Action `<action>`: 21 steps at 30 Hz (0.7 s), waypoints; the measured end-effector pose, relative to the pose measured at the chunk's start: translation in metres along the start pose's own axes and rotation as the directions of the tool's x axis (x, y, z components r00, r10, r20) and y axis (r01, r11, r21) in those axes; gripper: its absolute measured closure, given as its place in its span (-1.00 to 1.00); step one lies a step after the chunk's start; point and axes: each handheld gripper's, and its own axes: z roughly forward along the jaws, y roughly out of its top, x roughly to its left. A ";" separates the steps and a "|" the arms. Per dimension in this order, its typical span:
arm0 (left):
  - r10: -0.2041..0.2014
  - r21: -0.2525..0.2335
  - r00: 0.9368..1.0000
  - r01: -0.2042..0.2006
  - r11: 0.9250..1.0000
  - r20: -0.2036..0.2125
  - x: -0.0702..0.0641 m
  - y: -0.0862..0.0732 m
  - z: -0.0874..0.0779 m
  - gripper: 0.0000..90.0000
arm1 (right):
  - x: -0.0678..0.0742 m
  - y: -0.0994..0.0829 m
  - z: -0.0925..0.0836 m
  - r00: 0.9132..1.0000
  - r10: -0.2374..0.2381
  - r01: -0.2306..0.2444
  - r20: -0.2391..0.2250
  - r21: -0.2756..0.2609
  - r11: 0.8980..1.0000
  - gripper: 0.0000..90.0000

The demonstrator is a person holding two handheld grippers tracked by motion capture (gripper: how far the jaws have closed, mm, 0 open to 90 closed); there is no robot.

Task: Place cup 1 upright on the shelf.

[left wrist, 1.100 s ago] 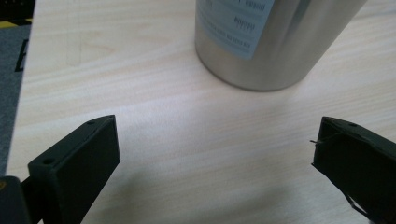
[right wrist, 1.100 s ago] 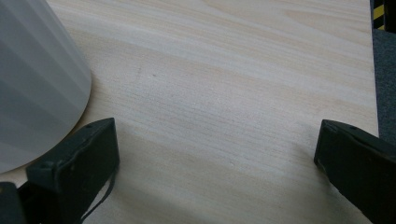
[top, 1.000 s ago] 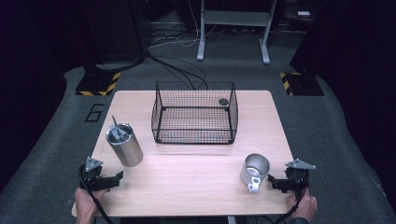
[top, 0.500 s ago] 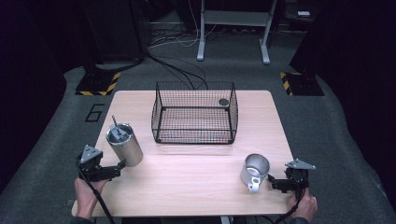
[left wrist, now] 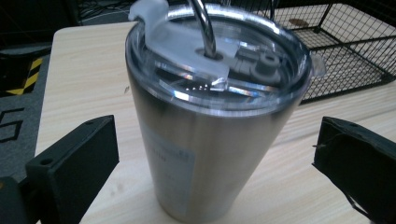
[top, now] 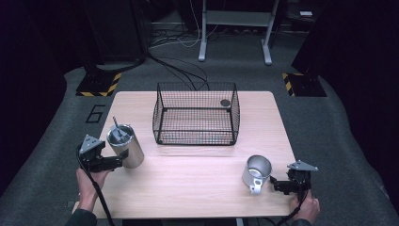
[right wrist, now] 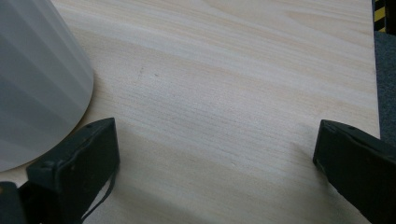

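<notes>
Spread black fingers point(right wrist: 74, 163) frame bare wooden table point(right wrist: 224, 93), a mug point(right wrist: 32, 84) just beside the left one.

Tumbler's point(left wrist: 210, 116) base and straw point(left wrist: 204, 28) top cut off.

High view: fixed above person's edge of bench point(top: 197, 188), looks forward and down, takes in whole benchtop and floor beyond.

Left gripper view: low, very near steel tumbler point(left wrist: 210, 116), faces toward wire basket point(left wrist: 345, 42); tumbler and basket shared with high view.

Right gripper view: close above bench, looks down on wood grain, mug point(right wrist: 32, 84) wall at its left edge; mug shared with high view.
</notes>
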 end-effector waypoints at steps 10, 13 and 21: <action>-0.050 -0.013 0.998 0.050 0.999 0.026 0.004 0.006 0.018 -1.00 | 0.000 0.000 0.000 1.000 0.001 -0.001 0.001 0.001 1.000 -1.00; -0.052 -0.012 0.998 0.052 0.999 0.021 0.003 0.007 0.024 -1.00 | 0.000 0.000 0.000 1.000 0.002 -0.002 0.001 0.001 1.000 -1.00; -0.023 -0.036 1.000 0.023 0.999 -0.016 -0.002 0.007 0.034 -0.97 | 0.000 0.000 0.000 1.000 0.000 0.000 0.000 0.000 1.000 -1.00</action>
